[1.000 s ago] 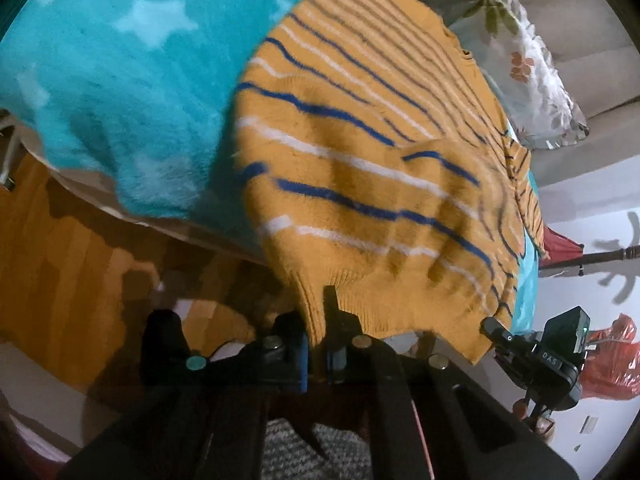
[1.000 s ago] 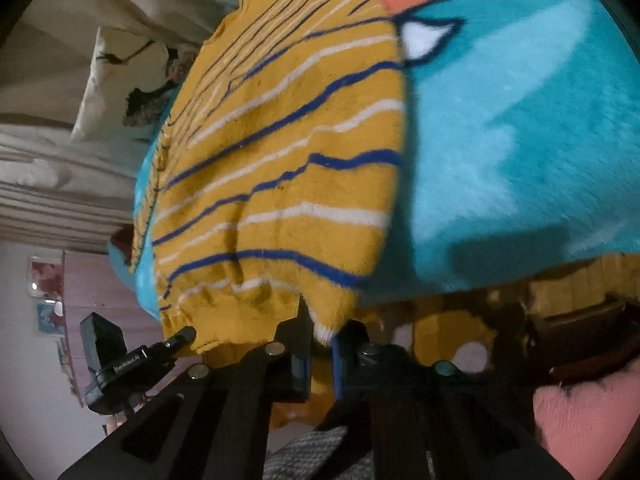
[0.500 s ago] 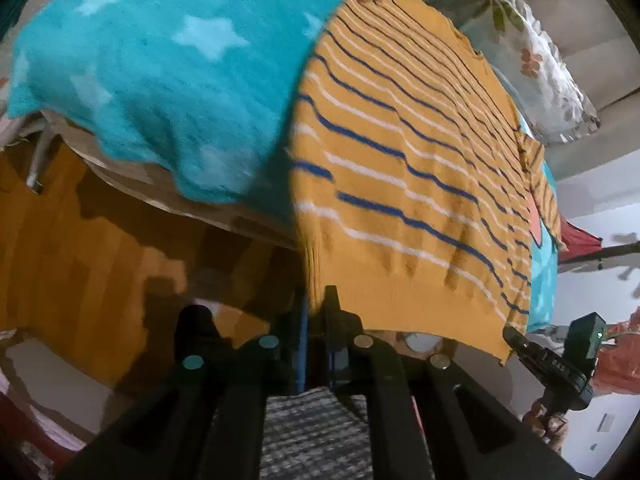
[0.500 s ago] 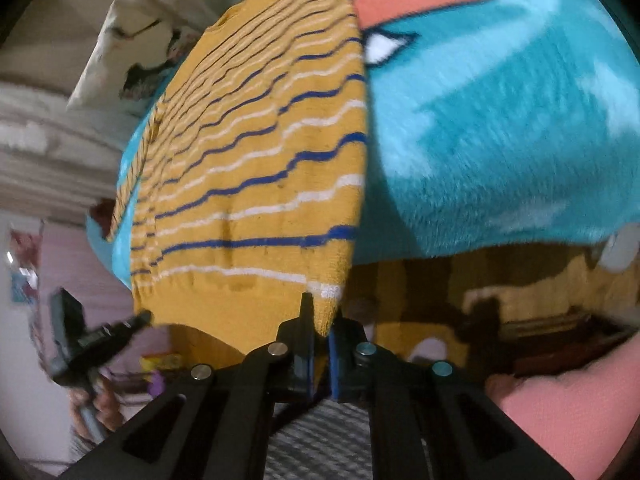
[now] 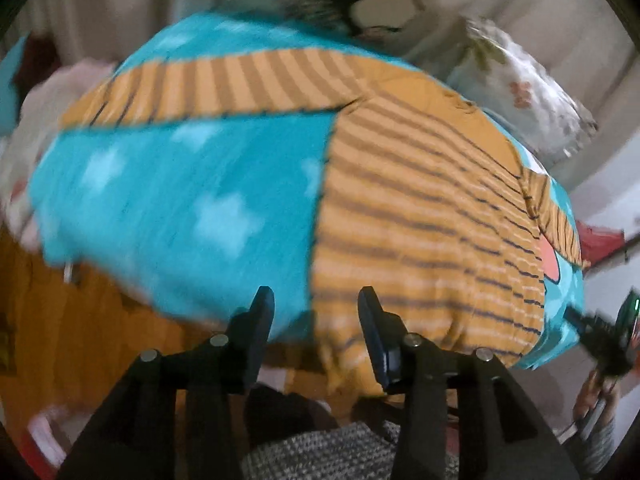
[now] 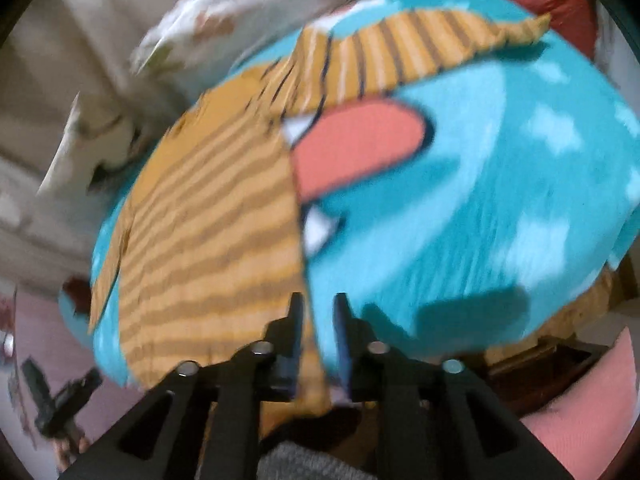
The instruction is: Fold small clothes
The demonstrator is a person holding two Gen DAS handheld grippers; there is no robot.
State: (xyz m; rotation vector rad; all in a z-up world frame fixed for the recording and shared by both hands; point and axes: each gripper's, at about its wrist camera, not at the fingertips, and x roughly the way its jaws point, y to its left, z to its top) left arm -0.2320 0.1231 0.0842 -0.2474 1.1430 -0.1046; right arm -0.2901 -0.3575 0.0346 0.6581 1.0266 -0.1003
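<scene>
The left gripper has its jaws well apart; they have just been opening, and nothing is pinched between them, though the near left corner of the sweater lies below the gap. The right gripper stands with a narrower gap, its jaws also just opened; the sweater's right hem corner sits in that gap, but the pads do not seem to press on it, and blur makes this hard to judge.

The orange sweater with dark and pale stripes lies spread flat on a teal blanket with pale stars and a pink cartoon shape. One sleeve stretches out sideways across the blanket on the left; the other sleeve reaches out to the right. The hem hangs just over the near edge of the blanket.

Beyond the blanket, flower-printed pillows rest against a beige backrest. Below the blanket's near edge is an orange wooden front. At the bottom of both views shows a grey knitted fabric, and a pink cushion lies to the lower right. Both views are smeared by motion.
</scene>
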